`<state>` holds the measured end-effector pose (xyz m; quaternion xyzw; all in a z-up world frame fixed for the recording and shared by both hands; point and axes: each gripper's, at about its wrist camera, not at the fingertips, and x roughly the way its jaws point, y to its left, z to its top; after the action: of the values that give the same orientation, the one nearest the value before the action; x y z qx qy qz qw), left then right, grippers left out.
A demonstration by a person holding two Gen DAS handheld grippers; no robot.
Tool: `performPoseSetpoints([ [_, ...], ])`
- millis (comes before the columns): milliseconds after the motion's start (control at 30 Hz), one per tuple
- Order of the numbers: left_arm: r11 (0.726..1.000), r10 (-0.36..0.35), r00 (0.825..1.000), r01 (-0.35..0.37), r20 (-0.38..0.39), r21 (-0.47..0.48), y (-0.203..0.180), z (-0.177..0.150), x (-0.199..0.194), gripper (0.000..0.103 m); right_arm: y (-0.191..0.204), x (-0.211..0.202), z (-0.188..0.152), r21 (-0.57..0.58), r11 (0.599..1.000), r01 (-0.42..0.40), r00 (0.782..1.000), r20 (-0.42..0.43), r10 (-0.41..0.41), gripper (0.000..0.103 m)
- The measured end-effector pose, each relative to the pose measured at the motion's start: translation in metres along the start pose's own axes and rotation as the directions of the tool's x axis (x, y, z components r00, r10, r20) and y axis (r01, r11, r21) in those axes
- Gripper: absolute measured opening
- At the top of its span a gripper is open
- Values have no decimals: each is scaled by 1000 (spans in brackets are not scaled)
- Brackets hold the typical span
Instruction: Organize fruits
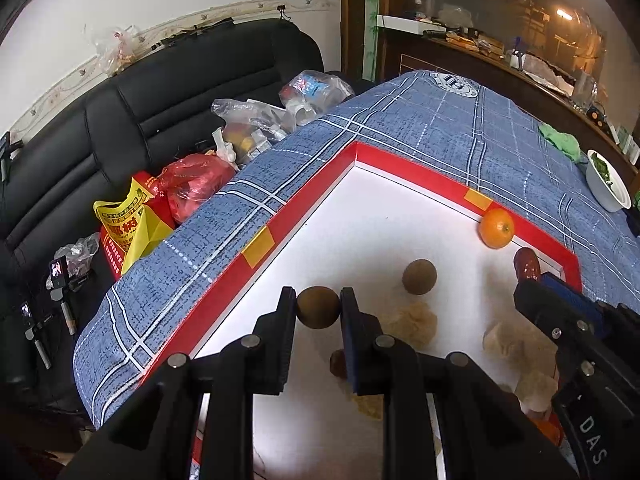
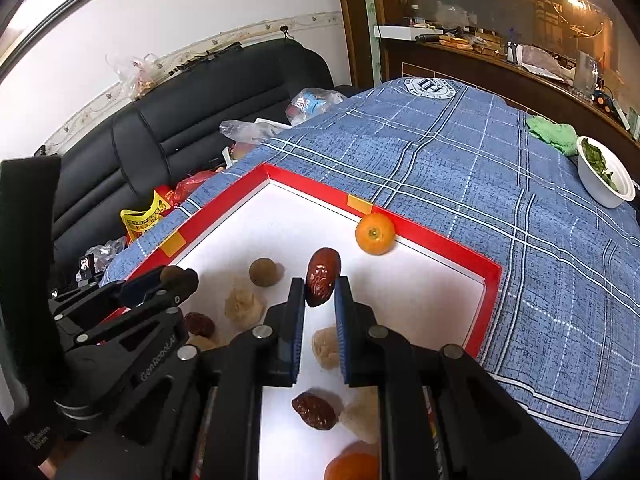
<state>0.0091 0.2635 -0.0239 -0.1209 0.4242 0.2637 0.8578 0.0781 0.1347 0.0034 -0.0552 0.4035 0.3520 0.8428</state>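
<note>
- Looking along the left tongs (image 1: 318,306) in the left wrist view, they are closed about a round brown longan-like fruit (image 1: 318,307), held above the white tray with a red rim (image 1: 304,200); sorting looks to be midway
- A second round brown fruit (image 1: 419,277) sits free on the tray, a small orange mandarin (image 1: 496,228) rests against the far rim, and pale lumpy pieces (image 1: 412,322) lie scattered, so much remains loose
- The tray lies on a table under a blue plaid cloth (image 1: 420,136); a black leather sofa (image 1: 160,100) carries plastic bags
- From the right wrist view, the right tongs (image 2: 319,292) are clamped on a wrinkled dark red date (image 2: 322,276), lifted over the tray
- Two more dates, one (image 2: 314,410) near the camera and another (image 2: 199,324) to the left, wait ungrouped
- A white bowl of greens (image 2: 606,178) and a green rag (image 2: 552,130) sit at the far right edge of the cloth
</note>
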Motion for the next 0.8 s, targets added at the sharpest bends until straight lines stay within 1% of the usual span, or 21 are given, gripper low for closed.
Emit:
performPoseSetpoints([
  [367,1000,9,1000,-9,-10,-7,-1,3,9,20,-2,18,0,6,1000,18,999,-31,-18,17],
  [633,1000,1,1000,-1,-27,-14,0,5,15,20,-3,24,2,7,1000,30,999,-40,-29,17],
  [733,1000,-20,999,20,-44,-2,-3,4,17,21,-4,26,1,5,999,36,998,-44,-35,17],
  [767,999,-33,998,33,-48,5,-4,3,16,23,-4,26,1,4,999,35,998,-47,-35,17],
  [800,999,-25,998,26,-51,19,-7,3,16,29,-4,27,1,4,999,35,998,-52,-35,18],
])
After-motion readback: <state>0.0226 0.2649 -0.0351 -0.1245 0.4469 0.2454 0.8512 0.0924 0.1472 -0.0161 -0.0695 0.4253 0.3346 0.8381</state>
